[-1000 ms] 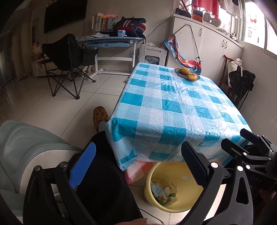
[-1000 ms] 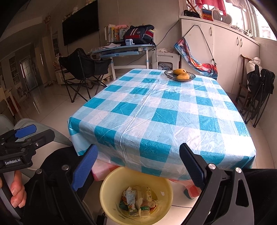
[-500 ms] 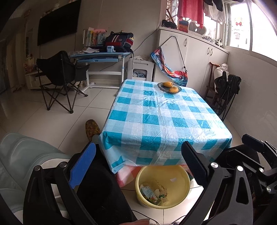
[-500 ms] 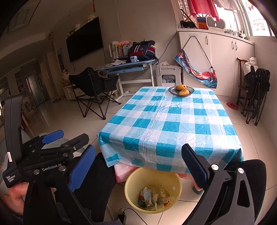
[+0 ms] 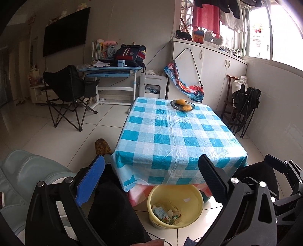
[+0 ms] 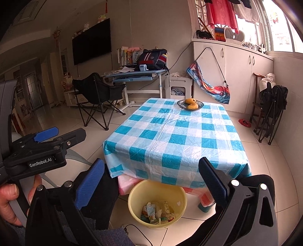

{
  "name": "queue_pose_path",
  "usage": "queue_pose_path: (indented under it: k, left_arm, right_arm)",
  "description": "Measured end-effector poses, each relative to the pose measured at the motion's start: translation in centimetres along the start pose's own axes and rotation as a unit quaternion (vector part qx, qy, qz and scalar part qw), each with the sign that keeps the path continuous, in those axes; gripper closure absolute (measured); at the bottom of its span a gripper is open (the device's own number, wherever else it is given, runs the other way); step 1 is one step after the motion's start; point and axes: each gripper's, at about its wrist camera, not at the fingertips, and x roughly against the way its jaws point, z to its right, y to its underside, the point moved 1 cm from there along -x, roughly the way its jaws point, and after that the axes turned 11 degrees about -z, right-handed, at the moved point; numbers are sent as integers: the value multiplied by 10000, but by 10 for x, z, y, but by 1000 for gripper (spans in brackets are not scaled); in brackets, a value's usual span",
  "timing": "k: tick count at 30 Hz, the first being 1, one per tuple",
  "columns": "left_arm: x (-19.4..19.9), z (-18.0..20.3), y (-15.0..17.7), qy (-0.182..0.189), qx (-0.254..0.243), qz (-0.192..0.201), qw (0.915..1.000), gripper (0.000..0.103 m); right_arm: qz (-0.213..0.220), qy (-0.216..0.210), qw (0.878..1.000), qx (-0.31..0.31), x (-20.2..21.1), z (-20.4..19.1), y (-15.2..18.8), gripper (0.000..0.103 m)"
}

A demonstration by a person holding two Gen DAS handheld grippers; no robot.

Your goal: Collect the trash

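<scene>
A table draped in a blue-and-white checked cloth stood on a white tiled floor, with a dark dish of yellow fruit near its far end. Beyond it were a black folding chair, a blue desk bearing a dark backpack and books, and a wall-mounted television. White cabinets lined the window wall, where a red garment hung.

Your left tongs and right tongs are black frames with silver screws and blue ribbed pads. White "GenRobot.AI" lettering marks one body. Your trousers are black, your slipper mottled brown-yellow.
</scene>
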Motion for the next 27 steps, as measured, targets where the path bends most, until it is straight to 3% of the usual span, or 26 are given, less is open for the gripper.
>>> queue_pose_path:
  k: [27]
  left_arm:
    - [3, 3, -1, -118, -7, 97, 9999, 7]
  right_arm:
    - [191, 211, 9994, -175, 8, 10, 5, 8]
